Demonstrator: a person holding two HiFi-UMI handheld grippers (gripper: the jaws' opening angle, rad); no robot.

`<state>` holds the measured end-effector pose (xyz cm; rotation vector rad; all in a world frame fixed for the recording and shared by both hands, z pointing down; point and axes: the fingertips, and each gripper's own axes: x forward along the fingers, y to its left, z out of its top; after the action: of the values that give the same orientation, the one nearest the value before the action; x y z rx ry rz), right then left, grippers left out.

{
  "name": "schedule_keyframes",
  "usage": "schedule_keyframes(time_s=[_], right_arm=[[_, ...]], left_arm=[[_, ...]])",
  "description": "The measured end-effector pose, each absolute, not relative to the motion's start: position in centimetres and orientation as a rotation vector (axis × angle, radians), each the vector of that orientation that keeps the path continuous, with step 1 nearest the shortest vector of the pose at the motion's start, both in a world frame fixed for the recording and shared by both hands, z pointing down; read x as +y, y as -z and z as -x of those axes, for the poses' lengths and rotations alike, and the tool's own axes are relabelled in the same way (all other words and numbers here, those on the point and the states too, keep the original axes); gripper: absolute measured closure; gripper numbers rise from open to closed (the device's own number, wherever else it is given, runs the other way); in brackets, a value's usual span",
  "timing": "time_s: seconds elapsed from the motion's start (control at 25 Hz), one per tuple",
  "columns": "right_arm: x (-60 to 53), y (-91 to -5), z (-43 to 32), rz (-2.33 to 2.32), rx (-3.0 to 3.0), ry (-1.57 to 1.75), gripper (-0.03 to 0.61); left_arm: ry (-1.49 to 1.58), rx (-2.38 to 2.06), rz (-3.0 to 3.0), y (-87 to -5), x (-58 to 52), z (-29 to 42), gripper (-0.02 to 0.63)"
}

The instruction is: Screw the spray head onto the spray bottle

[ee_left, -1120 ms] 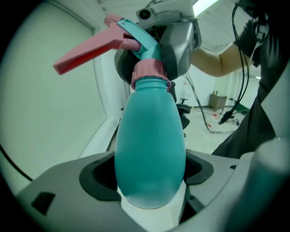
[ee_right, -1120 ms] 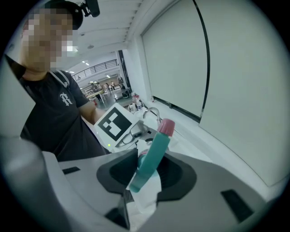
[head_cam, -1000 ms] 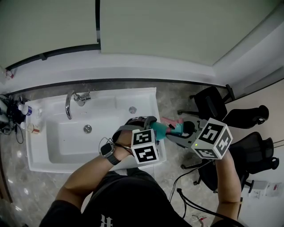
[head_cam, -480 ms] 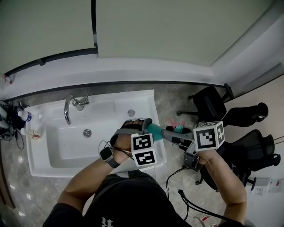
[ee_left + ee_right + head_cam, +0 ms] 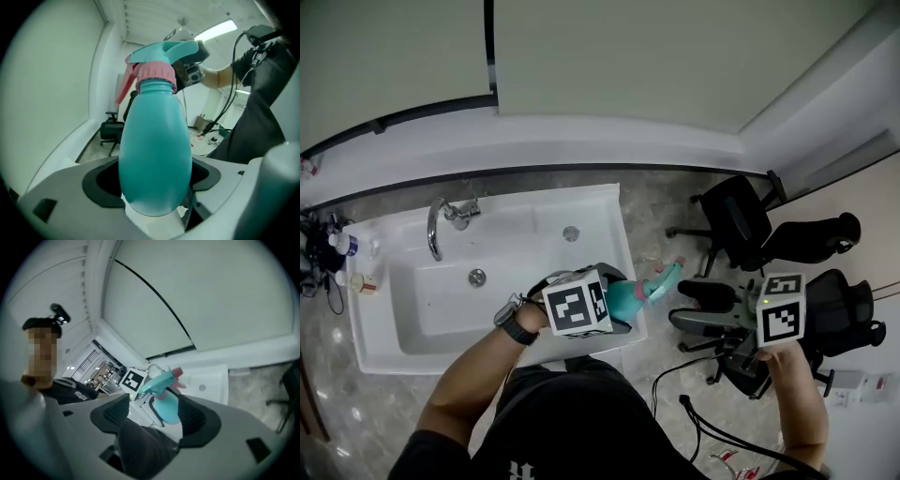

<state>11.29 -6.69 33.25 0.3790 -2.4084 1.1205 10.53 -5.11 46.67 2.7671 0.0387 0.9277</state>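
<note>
A teal spray bottle (image 5: 623,298) lies out to the right from my left gripper (image 5: 612,302), which is shut on its round body (image 5: 154,159). The teal spray head (image 5: 164,50) sits on the neck with its pink collar (image 5: 156,75) and a pink trigger (image 5: 123,86). My right gripper (image 5: 698,309) is off to the right, apart from the spray head (image 5: 664,279). Its jaws are opening and nothing is between them. In the right gripper view the bottle (image 5: 168,406) shows beyond the jaws of that gripper (image 5: 154,417).
A white sink (image 5: 621,234) with a chrome faucet (image 5: 441,220) is at the left, below the left gripper. Black office chairs (image 5: 739,220) stand at the right, cables (image 5: 703,427) run over the floor, and small bottles (image 5: 342,246) stand left of the sink.
The right gripper has come off the spray head, opened and drawn back to the right. The left gripper keeps hold of the bottle.
</note>
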Motion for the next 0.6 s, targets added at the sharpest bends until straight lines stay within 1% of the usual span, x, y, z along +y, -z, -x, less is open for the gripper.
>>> schedule_keyframes(time_s=[0.04, 0.12, 0.2, 0.24, 0.32, 0.52, 0.56, 0.6], right_arm=[[-6.6, -31.7, -12.1, -0.344, -2.485, -0.995, 0.278], [-6.8, -29.3, -12.6, -0.262, -2.579, -0.605, 0.278], [-6.5, -28.6, -11.5, -0.107, -2.526, -0.223, 0.279], [-6.1, -28.8, -10.9, -0.018, -2.467, -0.099, 0.279], [-5.2, -29.6, -10.0, 0.12, -2.354, 0.024, 0.279], [-4.0, -32.8, -7.7, 0.319, -2.241, 0.184, 0.279], [-4.1, -33.5, -7.5, 0.327, -2.229, 0.193, 0.297], [-4.3, -33.9, -7.4, 0.325, -2.227, 0.188, 0.351]], left_arm=[[-0.91, 0.1, -2.759, -46.3, -4.6, -10.3, 0.224], [-0.89, 0.239, -2.737, -45.6, -3.5, -9.7, 0.224], [-0.873, 0.387, -2.704, -44.8, -2.2, -9.5, 0.224], [-0.871, 0.456, -2.689, -44.5, -1.5, -9.6, 0.224], [-0.884, 0.565, -2.666, -44.1, -0.4, -10.0, 0.224], [-0.855, 0.698, -2.639, -43.6, 0.5, -10.7, 0.224], [-0.843, 0.708, -2.634, -43.6, 0.5, -10.7, 0.224], [-0.836, 0.716, -2.629, -43.6, 0.4, -10.7, 0.224]])
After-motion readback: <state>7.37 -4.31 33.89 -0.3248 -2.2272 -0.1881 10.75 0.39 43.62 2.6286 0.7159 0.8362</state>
